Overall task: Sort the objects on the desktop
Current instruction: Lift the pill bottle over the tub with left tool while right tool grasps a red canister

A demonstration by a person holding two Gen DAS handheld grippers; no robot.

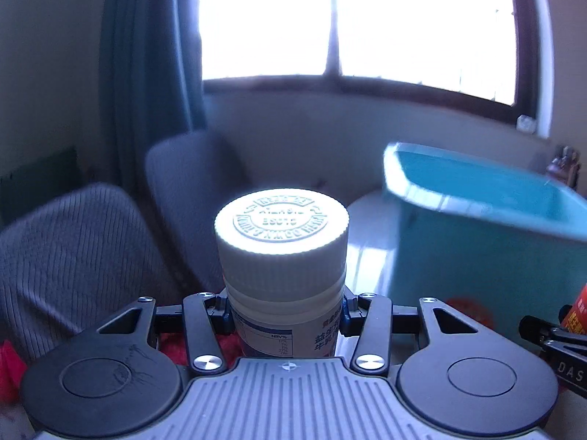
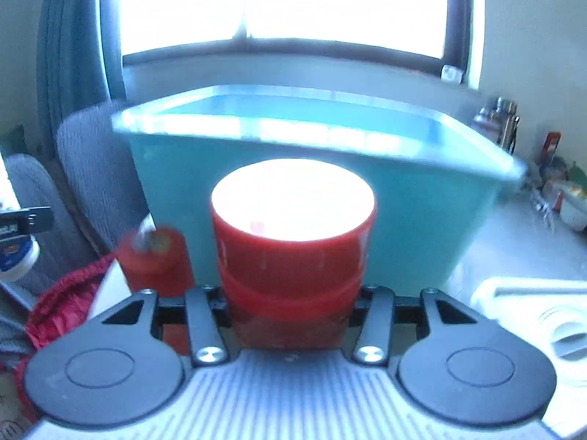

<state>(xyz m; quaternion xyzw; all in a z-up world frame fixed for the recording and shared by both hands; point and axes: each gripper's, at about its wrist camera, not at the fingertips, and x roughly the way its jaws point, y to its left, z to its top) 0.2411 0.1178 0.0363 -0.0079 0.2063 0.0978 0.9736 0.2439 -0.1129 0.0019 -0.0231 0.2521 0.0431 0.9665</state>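
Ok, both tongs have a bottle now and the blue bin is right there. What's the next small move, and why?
Probably carry both over the bin's rim before letting go. The left tongs grip the white-capped bottle and the right tongs grip the red bottle, both upright. The blue bin stands open just ahead, its rim still above the red cap in the right view.

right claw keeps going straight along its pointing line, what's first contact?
Most likely the near wall of the teal bin, dead ahead behind the red jar that the right claw grips. The jar would touch before the fingers. Depth is unclear: fisheye view, blurred.
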